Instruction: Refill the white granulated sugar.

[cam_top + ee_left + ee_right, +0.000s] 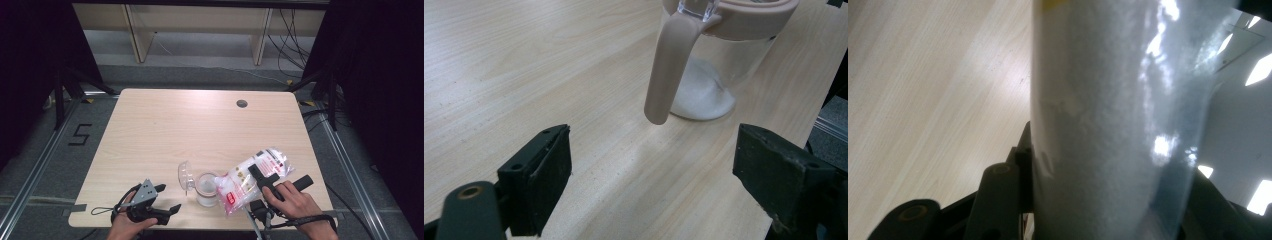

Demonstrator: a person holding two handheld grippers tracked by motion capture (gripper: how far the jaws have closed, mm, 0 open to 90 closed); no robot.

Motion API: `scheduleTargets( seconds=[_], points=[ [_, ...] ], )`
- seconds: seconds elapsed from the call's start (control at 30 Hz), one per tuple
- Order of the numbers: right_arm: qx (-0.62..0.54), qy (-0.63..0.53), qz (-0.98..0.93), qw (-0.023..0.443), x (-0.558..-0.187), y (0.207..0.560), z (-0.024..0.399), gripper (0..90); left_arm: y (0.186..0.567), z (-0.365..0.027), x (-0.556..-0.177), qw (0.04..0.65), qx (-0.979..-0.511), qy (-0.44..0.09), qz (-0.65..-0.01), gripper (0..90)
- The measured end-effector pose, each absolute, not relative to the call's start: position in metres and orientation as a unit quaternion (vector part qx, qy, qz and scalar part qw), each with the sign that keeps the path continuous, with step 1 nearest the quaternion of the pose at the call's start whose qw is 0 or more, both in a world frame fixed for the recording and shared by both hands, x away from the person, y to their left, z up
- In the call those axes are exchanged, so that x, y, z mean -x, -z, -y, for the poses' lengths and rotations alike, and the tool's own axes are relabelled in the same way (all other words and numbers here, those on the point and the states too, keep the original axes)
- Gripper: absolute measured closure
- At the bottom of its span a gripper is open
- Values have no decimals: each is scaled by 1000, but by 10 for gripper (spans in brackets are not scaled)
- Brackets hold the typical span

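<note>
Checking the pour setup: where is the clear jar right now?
In the high view the clear jar stands near the table's front edge, right of the left gripper and touching the bag held by the right gripper.

The desk [165, 125] is lying bare behind the jar [206, 189]. The bag [250, 177] is crowding the jar's right side, and its open lid [186, 176] is blocking the left.

The wooden table [165, 125] has a dark round hole [242, 103] near its upper right edge. Pale shelving [200, 30] stands across the top of the frame. Cables [295, 40] trail at upper right. A "5" mark [80, 134] lies on the floor at left.
</note>
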State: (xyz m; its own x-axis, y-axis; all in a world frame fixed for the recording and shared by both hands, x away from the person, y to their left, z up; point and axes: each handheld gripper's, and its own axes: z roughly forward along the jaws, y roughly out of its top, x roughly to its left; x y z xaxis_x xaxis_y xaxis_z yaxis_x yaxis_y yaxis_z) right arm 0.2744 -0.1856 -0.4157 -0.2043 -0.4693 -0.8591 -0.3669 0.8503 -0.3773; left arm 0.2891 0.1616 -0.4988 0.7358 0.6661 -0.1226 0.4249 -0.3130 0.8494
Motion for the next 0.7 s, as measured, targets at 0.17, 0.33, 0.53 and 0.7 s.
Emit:
scheduleTargets(
  seconds=[0.17,0.33,0.53,0.7],
  points=[
    [278,45,-774,567,-275,415,185,604,499,-161,-289,479,-799,-126,-342,154],
    [279,46,-773,568,-275,415,185,605,498,-163,-291,476,-806,-132,-327,153],
    [278,45,-774,566,-275,415,185,607,499,-162,-289,478,-801,-126,-339,154],
    [301,53,-766,566,-277,412,184,609,499,-161,-289,479,-799,-126,-342,154]
  ],
)
